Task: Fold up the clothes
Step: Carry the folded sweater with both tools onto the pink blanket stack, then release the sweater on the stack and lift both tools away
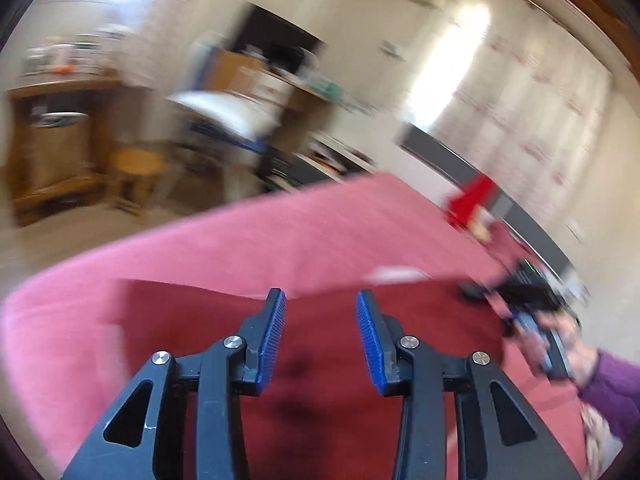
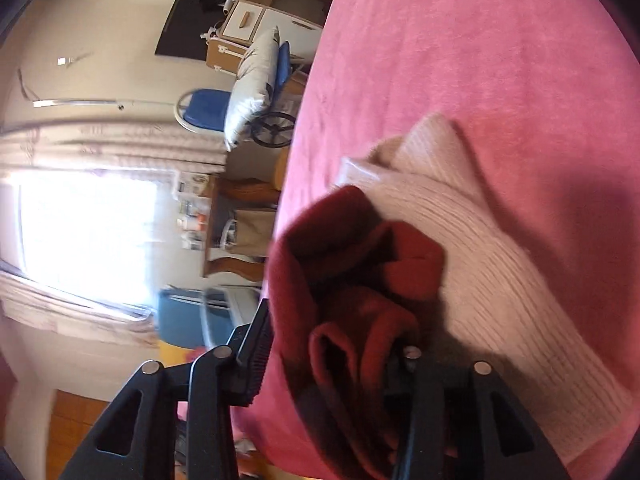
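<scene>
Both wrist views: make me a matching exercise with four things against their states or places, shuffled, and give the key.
Things:
1. dark red garment
2. cream sweater
3. pink bedspread
4. left gripper

States or places:
a. open, gripping nothing
b. ribbed knit, touching the red one
c. spread out beneath both clothes
d. bunched up in folds

Pairs: 1-d, 2-b, 3-c, 4-a

dark red garment (image 2: 352, 280): bunched, folds rumpled, lying on the pink bed cover (image 2: 500, 60)
cream ribbed knit (image 2: 500, 264): spread flat on the same cover, touching and partly under the red garment
</scene>
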`<control>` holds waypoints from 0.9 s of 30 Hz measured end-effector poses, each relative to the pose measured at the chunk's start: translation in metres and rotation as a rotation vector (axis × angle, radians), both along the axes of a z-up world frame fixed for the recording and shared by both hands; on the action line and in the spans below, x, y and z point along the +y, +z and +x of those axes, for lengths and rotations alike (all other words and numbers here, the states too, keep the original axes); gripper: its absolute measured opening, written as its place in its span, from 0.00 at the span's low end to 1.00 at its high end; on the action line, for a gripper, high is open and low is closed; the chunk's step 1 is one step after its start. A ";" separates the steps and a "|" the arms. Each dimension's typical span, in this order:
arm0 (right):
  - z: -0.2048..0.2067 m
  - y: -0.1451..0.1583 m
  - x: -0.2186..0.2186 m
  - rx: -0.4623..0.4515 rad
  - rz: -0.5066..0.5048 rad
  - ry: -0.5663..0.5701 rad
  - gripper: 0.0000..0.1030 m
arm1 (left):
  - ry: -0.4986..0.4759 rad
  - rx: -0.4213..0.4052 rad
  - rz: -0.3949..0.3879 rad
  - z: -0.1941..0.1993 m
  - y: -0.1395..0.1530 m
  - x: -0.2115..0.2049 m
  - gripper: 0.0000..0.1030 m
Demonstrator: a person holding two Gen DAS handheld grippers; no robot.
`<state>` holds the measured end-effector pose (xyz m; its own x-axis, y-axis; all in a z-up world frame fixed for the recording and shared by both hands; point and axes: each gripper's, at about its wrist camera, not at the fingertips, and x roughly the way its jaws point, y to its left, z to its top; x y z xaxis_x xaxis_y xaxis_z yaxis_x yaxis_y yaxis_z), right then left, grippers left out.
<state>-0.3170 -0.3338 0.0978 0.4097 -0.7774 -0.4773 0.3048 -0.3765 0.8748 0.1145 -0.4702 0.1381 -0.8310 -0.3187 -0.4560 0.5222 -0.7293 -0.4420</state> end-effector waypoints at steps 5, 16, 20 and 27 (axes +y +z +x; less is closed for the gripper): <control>-0.007 -0.006 -0.025 -0.037 0.064 0.038 0.47 | -0.166 -0.156 -0.053 -0.060 -0.053 0.009 0.38; -0.014 0.033 -0.029 0.239 0.048 0.012 0.47 | -0.209 0.037 0.020 -0.034 -0.079 -0.004 0.38; -0.006 0.069 -0.003 0.428 -0.029 -0.099 0.47 | -0.218 0.073 0.051 -0.036 -0.076 -0.012 0.38; 0.066 0.058 -0.064 0.561 0.014 0.247 0.46 | -0.216 0.103 0.063 -0.033 -0.077 -0.012 0.38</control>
